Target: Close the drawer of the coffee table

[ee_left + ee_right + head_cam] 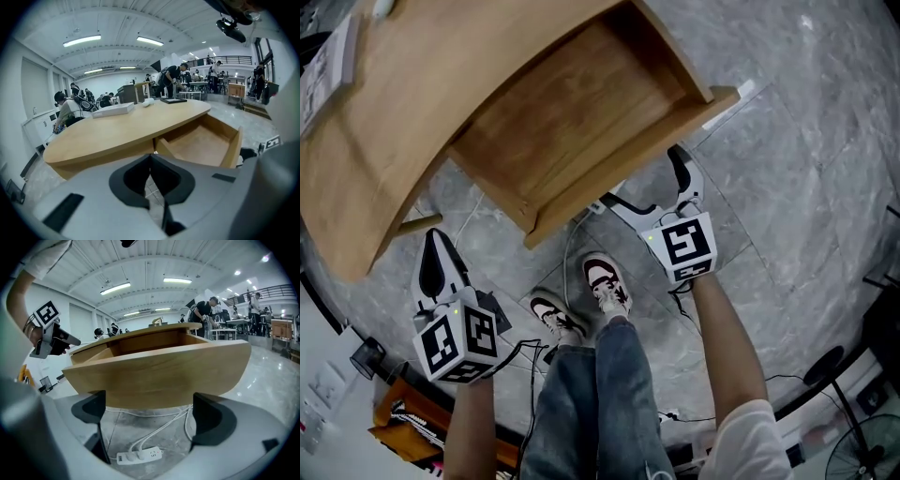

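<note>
Drawer open over grey marble floor (power strip below).

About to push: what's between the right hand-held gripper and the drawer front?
Nothing blocks the drawer; right gripper view shows only a power strip and cables on the floor below.

A white power strip lies on the grey marble floor at six o'clock — its cables run toward one o'clock.

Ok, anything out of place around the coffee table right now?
The drawer hangs open from the coffee table, empty. On the floor by its front lie a white power strip and loose cables.
</note>
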The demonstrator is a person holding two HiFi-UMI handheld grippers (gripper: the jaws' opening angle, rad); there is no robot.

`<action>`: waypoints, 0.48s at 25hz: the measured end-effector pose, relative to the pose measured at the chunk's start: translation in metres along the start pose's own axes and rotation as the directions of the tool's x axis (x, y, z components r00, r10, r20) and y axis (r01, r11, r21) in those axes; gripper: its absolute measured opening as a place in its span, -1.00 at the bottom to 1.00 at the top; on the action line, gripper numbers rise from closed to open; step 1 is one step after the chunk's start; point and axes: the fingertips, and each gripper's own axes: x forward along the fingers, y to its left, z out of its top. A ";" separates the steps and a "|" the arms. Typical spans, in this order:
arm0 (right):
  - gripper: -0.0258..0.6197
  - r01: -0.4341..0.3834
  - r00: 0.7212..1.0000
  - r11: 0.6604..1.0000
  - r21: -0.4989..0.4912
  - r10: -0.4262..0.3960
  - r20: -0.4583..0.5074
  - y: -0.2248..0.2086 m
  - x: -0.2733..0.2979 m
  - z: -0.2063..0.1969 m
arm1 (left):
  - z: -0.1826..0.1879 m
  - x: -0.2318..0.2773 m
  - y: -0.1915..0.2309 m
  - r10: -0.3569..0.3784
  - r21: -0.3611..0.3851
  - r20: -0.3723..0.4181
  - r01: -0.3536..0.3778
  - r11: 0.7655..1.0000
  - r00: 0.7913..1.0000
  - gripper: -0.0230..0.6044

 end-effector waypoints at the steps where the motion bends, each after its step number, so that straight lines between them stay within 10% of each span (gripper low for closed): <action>1: 0.90 0.001 1.000 1.000 0.000 -0.001 0.002 0.000 0.001 0.000 | -0.001 0.000 0.000 0.000 -0.002 -0.002 0.000 1.000 1.000 -0.94; 12: 0.88 -0.005 1.000 1.000 -0.018 0.006 0.029 -0.002 0.004 0.007 | -0.007 -0.001 0.002 -0.001 -0.008 0.004 0.001 1.000 1.000 -0.94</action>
